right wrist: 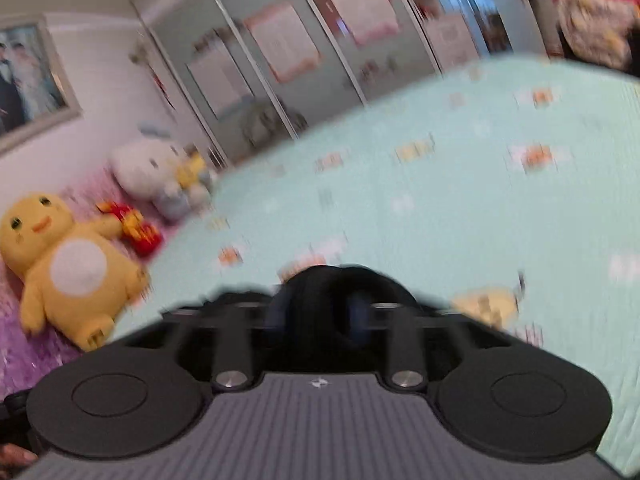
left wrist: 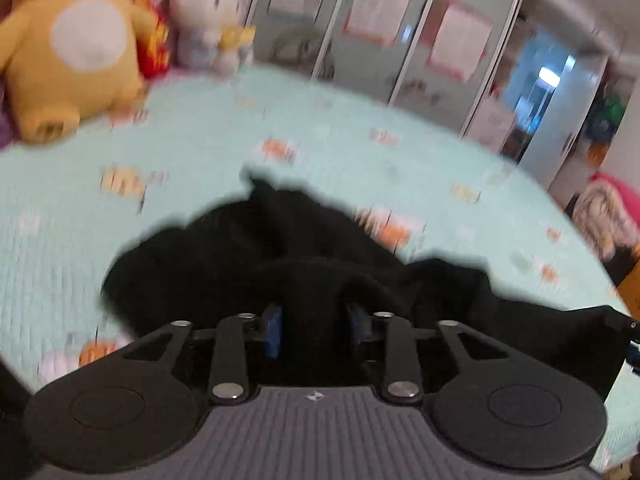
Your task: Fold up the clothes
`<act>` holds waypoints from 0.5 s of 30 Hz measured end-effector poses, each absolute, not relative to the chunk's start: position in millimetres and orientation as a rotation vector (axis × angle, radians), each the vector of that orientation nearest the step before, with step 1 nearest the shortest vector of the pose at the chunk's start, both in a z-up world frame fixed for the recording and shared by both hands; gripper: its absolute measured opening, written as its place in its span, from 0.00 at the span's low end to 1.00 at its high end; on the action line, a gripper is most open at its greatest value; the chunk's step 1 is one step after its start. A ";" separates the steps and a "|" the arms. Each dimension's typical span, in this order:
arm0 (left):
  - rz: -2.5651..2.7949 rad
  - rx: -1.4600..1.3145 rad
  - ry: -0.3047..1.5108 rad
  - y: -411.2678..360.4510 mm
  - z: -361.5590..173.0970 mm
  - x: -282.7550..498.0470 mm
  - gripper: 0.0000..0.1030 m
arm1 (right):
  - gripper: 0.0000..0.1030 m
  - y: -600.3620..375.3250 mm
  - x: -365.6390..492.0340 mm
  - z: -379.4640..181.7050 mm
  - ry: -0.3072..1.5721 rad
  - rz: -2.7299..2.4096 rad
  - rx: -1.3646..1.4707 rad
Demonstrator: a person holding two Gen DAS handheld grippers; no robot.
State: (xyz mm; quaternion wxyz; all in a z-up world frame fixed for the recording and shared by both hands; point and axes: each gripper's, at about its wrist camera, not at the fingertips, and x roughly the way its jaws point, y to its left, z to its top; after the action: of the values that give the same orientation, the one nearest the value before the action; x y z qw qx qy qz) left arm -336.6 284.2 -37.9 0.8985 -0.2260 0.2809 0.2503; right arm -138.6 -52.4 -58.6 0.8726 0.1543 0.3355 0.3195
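Note:
A black garment (left wrist: 280, 248) lies bunched over the front of my left gripper (left wrist: 314, 320) and spreads onto the mint-green bedspread (left wrist: 360, 132). The left jaws are shut on a fold of it, with blue pads (left wrist: 274, 332) showing on either side of the cloth. In the right wrist view my right gripper (right wrist: 320, 312) is shut on another thick fold of the black garment (right wrist: 336, 280), which wraps around its blue pads (right wrist: 358, 316). Both views are blurred by motion.
A yellow plush toy (left wrist: 68, 48) and a white plush toy (left wrist: 204, 12) sit at the head of the bed. Mirrored wardrobe doors (left wrist: 380, 32) stand beyond the far bed edge. A pile of pink and cream items (left wrist: 608, 216) lies at the right.

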 end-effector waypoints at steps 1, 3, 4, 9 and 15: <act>0.511 -0.473 0.586 284.0 -41.4 -349.5 0.50 | 0.73 -53.9 -139.3 -61.4 0.711 0.667 0.323; 0.503 -0.472 0.590 285.0 -45.1 -361.9 0.50 | 0.73 -54.6 -146.7 -82.1 0.749 0.674 0.321; 0.496 -0.469 0.589 284.6 -45.2 -366.0 0.51 | 0.73 -56.0 -150.0 -92.2 0.774 0.672 0.315; 0.498 -0.466 0.570 273.8 -42.9 -378.2 0.53 | 0.73 -59.0 -166.7 -121.7 0.867 0.668 0.333; 0.505 -0.456 0.560 268.3 -45.6 -378.0 0.54 | 0.73 -52.1 -172.4 -129.4 0.901 0.681 0.337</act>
State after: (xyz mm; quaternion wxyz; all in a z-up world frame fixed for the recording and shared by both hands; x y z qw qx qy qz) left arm -378.0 268.3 -45.6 0.9044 -0.2208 0.2711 0.2444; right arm -172.4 -52.1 -129.4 0.8313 0.1587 0.4249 0.3213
